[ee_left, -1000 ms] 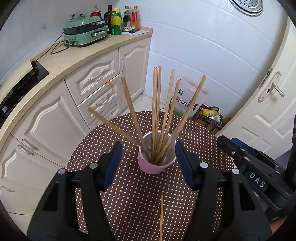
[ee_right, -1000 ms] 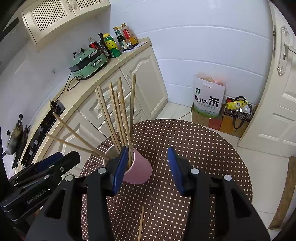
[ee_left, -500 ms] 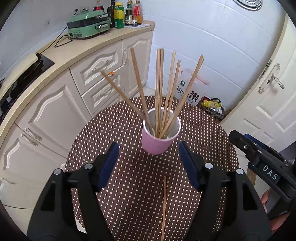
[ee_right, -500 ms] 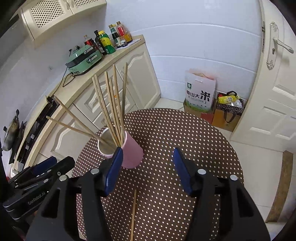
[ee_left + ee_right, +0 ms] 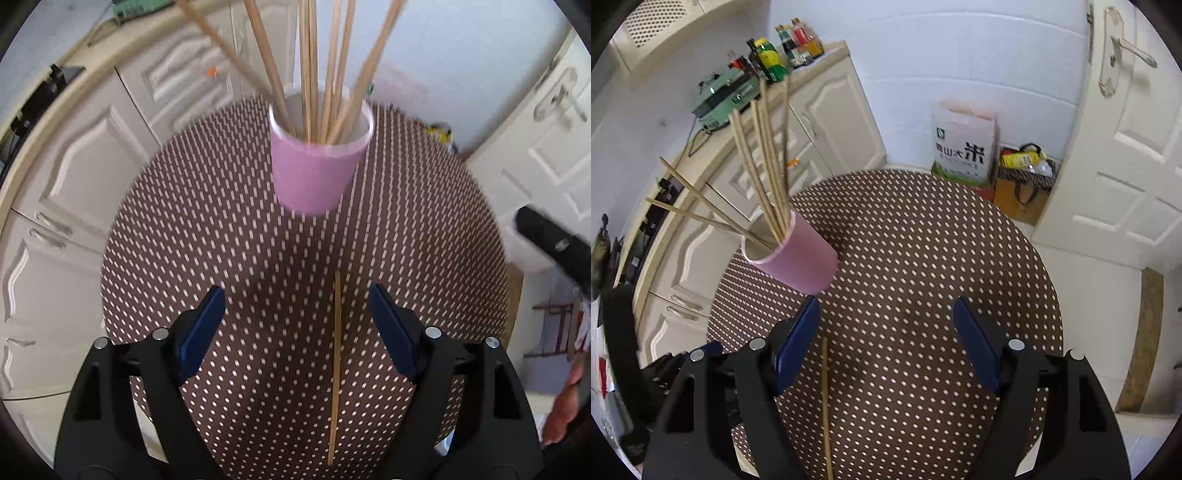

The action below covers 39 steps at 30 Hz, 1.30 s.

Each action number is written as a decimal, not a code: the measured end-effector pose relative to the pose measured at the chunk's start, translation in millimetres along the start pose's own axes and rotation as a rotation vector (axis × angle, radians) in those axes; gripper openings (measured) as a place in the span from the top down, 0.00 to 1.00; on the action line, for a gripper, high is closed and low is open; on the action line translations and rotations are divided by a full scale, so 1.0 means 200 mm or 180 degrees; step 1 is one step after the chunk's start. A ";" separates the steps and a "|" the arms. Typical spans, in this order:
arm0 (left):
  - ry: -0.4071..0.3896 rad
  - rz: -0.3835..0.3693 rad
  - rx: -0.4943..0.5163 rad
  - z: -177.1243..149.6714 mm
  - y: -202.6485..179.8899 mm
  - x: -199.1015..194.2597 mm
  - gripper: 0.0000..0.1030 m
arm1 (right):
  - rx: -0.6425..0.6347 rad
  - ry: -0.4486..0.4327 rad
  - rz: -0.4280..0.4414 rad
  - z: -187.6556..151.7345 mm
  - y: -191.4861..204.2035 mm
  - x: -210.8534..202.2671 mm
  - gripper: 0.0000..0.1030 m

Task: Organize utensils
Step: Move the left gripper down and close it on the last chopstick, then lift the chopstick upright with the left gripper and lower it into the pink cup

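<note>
A pink cup (image 5: 316,173) stands on the round brown dotted table (image 5: 184,240) and holds several wooden chopsticks (image 5: 310,70). One loose chopstick (image 5: 336,362) lies flat on the table, nearer than the cup. My left gripper (image 5: 297,328) is open and empty, low over the table, with the loose chopstick between its fingers, closer to the right one. In the right wrist view the cup (image 5: 798,254) stands to the left and the loose chopstick (image 5: 825,402) lies beside the left finger. My right gripper (image 5: 886,339) is open and empty.
Cream kitchen cabinets (image 5: 827,122) and a counter with a green appliance (image 5: 724,96) and bottles (image 5: 798,37) curve behind the table. A rice bag (image 5: 964,147) and a box stand on the floor by a white door (image 5: 1126,147). The right gripper's body (image 5: 554,240) shows at right.
Both grippers have pulled back and down from the cup, which now stands farther ahead. The loose chopstick now lies between the left gripper's fingers. Both stayed open.
</note>
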<state>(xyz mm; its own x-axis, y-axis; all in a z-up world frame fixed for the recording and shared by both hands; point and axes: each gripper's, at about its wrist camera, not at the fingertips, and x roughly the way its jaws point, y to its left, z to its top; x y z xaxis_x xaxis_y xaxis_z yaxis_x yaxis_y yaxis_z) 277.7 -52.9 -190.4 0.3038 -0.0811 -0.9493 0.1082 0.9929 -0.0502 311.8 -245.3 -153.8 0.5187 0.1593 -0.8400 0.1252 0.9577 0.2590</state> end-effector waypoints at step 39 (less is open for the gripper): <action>0.0216 -0.0212 -0.0008 -0.01 -0.18 0.09 0.95 | 0.0030 0.0250 0.0247 0.07 -0.02 0.23 0.30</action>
<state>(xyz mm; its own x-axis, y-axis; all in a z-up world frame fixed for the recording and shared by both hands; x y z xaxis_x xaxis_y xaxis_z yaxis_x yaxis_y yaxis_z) 277.3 -90.8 -205.7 0.2311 -0.1410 -0.9627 0.1235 0.9857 -0.1147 347.4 -245.8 -186.9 0.4594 0.2516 -0.8519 0.0953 0.9396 0.3289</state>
